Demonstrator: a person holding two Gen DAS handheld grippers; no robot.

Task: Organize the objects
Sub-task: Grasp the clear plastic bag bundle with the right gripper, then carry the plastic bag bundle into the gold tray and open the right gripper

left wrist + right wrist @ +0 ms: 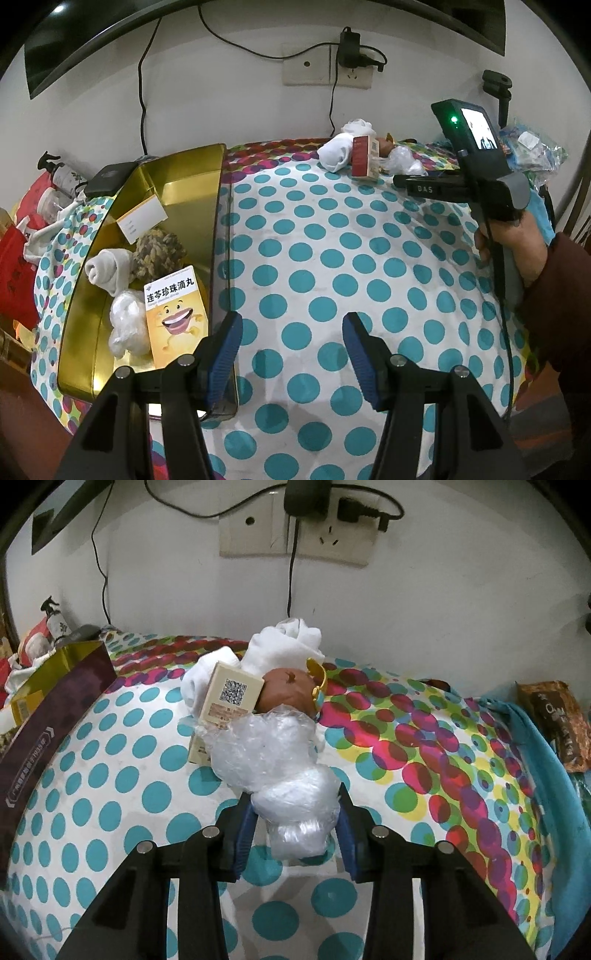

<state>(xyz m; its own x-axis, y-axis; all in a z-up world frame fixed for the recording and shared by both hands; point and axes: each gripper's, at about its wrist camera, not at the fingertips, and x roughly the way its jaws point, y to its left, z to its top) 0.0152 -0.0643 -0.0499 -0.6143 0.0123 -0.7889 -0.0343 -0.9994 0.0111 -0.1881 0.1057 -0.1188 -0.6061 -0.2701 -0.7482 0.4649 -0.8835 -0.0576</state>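
1. Left gripper (291, 339) hangs with jaws apart and nothing between them over the dotted cloth (332, 258), beside the gold tin (184, 173) holding boxes and socks.
2. Right gripper (295, 827) pinches the crumpled plastic bag (295, 794), which lies on the cloth against a small box (231, 696).

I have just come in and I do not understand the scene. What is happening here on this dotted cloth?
A person is sorting small things into a gold tin. The right tongs are shut on a crumpled clear plastic bag beside a small carton, rolled white socks and a brown round thing. The left tongs are open over the dotted cloth, holding nothing. The tin already holds a yellow box, socks and plastic.
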